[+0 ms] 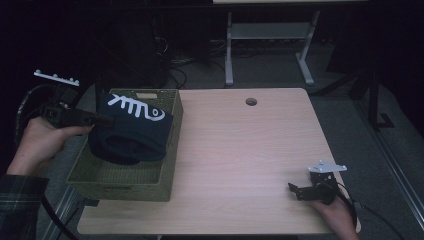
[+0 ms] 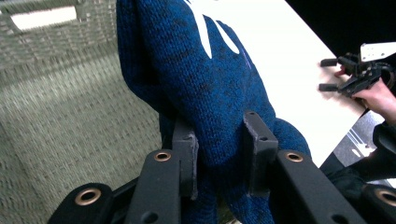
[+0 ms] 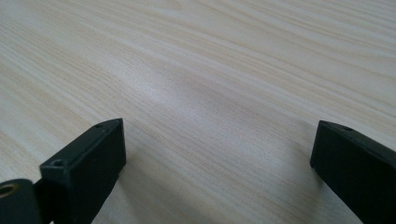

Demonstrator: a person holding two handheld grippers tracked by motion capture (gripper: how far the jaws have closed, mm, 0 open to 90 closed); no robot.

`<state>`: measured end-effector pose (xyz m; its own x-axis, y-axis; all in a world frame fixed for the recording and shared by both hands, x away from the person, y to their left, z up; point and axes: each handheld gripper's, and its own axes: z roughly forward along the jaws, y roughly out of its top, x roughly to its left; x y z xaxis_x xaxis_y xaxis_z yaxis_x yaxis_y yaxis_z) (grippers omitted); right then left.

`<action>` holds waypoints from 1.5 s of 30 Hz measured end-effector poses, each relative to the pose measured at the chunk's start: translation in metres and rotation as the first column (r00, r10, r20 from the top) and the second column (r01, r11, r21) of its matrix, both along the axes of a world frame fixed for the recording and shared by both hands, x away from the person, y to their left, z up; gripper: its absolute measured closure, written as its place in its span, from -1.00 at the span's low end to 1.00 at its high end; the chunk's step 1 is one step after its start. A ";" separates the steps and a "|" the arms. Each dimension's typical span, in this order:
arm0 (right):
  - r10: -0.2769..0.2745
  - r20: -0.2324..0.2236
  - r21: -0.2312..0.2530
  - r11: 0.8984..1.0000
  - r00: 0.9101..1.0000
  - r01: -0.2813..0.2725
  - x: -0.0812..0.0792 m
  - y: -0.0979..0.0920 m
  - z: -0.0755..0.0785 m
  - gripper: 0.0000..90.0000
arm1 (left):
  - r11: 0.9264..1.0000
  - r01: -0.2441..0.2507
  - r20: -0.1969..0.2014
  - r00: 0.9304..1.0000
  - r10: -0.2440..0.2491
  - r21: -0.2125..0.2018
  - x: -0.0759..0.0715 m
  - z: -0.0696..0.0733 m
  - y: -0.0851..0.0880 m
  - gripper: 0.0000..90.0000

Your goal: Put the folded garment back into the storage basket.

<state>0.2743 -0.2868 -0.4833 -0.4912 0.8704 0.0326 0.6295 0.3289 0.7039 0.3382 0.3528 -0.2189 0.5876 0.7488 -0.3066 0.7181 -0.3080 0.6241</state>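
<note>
A dark blue knit garment (image 1: 131,131) with a white pattern hangs over the green woven basket (image 1: 115,181) at the table's left. My left gripper (image 1: 102,120) comes in from the left over the basket and is shut on a fold of the blue knit garment (image 2: 205,79), its pads (image 2: 254,140) pressing the cloth from both sides. My right gripper (image 1: 296,190) rests low on the wooden table (image 1: 240,150) near the front right corner, open, with only bare table (image 3: 210,93) between its jaws.
The basket's floor (image 2: 70,130) and far wall with a handle slot (image 2: 44,17) lie behind the garment. A round cable hole (image 1: 251,101) is at the table's back edge. Another desk's white legs (image 1: 229,50) stand beyond.
</note>
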 end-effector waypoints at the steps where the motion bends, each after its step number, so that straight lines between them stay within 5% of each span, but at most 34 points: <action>1: 0.000 -0.001 0.000 1.000 1.000 0.000 0.000 0.000 0.000 -0.94 | 1.000 0.000 0.000 1.000 0.000 0.000 0.000 0.000 0.000 0.57; 18: -0.006 0.005 -0.006 1.000 1.000 0.006 0.001 -0.001 0.000 -0.94 | 0.998 -0.026 -0.062 0.998 0.023 -0.049 0.005 -0.047 0.024 0.57; 30: -0.011 0.005 -0.005 1.000 1.000 0.011 0.001 0.000 0.000 -0.94 | 0.998 -0.029 -0.086 0.996 0.024 -0.056 0.004 -0.062 0.034 0.57; 38: -0.011 0.005 -0.005 1.000 1.000 0.011 0.001 0.000 0.000 -0.94 | 0.992 0.002 -0.098 0.995 -0.015 -0.128 0.008 -0.067 0.029 0.57; 45: -0.011 0.005 -0.005 1.000 1.000 0.011 0.001 0.000 0.000 -0.94 | 1.000 -0.013 -0.098 0.995 0.014 0.005 0.019 -0.081 0.027 0.55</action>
